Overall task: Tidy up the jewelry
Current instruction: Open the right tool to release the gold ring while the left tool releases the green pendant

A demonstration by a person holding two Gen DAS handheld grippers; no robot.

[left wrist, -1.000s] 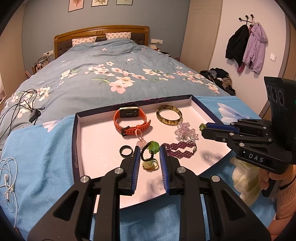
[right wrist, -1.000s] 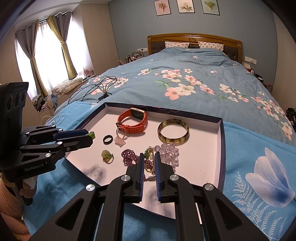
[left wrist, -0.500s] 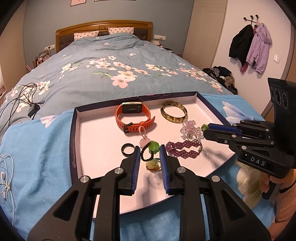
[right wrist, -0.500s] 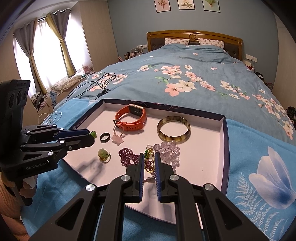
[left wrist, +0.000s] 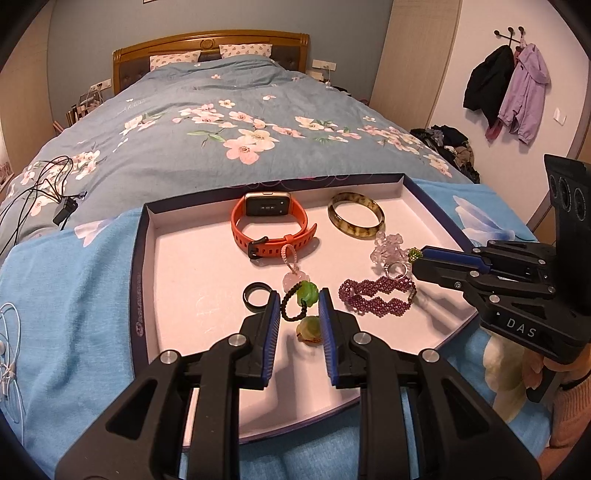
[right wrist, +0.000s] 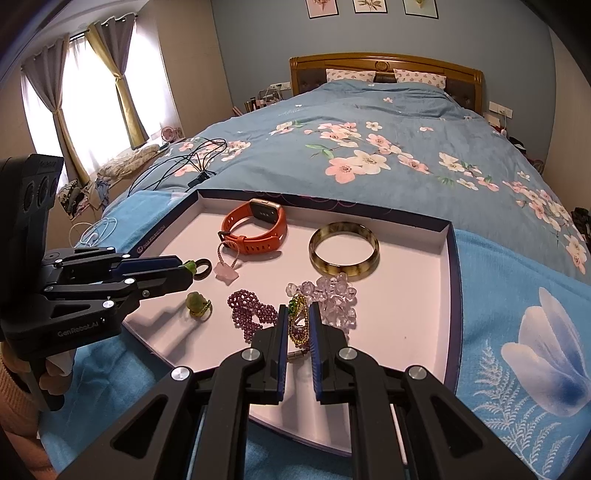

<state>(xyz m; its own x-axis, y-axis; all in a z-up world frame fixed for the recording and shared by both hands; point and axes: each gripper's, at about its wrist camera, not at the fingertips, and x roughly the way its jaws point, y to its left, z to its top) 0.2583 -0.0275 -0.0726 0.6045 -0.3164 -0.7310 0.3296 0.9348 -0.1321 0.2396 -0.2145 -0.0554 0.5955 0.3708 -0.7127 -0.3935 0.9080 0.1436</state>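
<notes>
Only R view [right wrist: 295,317] shows curtains [right wrist: 99,85], pictures [right wrist: 369,5]

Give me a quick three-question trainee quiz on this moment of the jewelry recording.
1. True or false: the orange watch lies outside the tray.
2. What is between the fingers of the left gripper? A) black ring B) green-charm bracelet C) bangle
3. Fill in: the bead bracelet lying loose next to the clear crystal bracelet is coloured ____.
Key: 1 false; 2 B; 3 purple.
</notes>
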